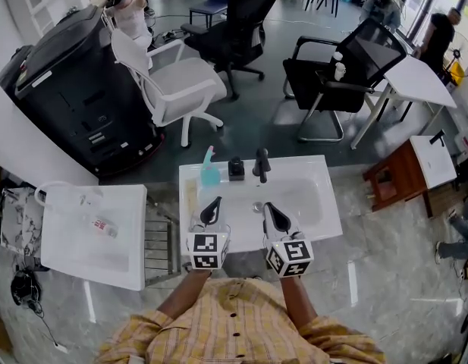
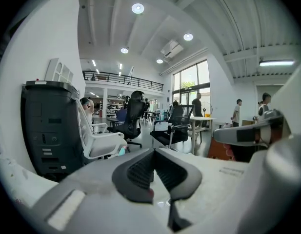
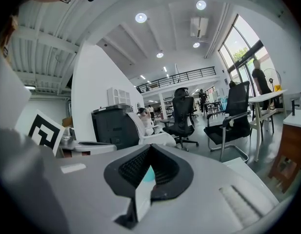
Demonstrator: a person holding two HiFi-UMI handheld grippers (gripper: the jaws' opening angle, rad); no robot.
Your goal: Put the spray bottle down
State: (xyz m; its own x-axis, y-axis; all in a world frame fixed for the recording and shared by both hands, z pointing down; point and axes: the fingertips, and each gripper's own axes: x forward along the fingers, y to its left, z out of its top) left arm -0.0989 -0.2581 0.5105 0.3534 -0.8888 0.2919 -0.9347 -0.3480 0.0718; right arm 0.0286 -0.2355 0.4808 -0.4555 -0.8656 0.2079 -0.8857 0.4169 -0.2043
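A teal spray bottle (image 1: pixel 209 171) stands upright on the back left rim of the white sink (image 1: pixel 321 203), apart from both grippers. My left gripper (image 1: pixel 211 211) hovers over the sink's front left, shut with nothing in it. Beside it, over the front middle, my right gripper (image 1: pixel 276 218) is also shut and empty. In the left gripper view the jaws (image 2: pixel 152 152) meet at their tips. The right gripper (image 3: pixel 150 148) points over the sink too, and a bit of teal from the bottle (image 3: pixel 148 174) shows between its pads.
A black faucet (image 1: pixel 262 164) and a small black object (image 1: pixel 236 168) stand on the sink's back rim. A white stand (image 1: pixel 93 233) sits left, a wooden stool (image 1: pixel 397 177) right. Office chairs (image 1: pixel 173 82) and a black cabinet (image 1: pixel 74 89) stand beyond.
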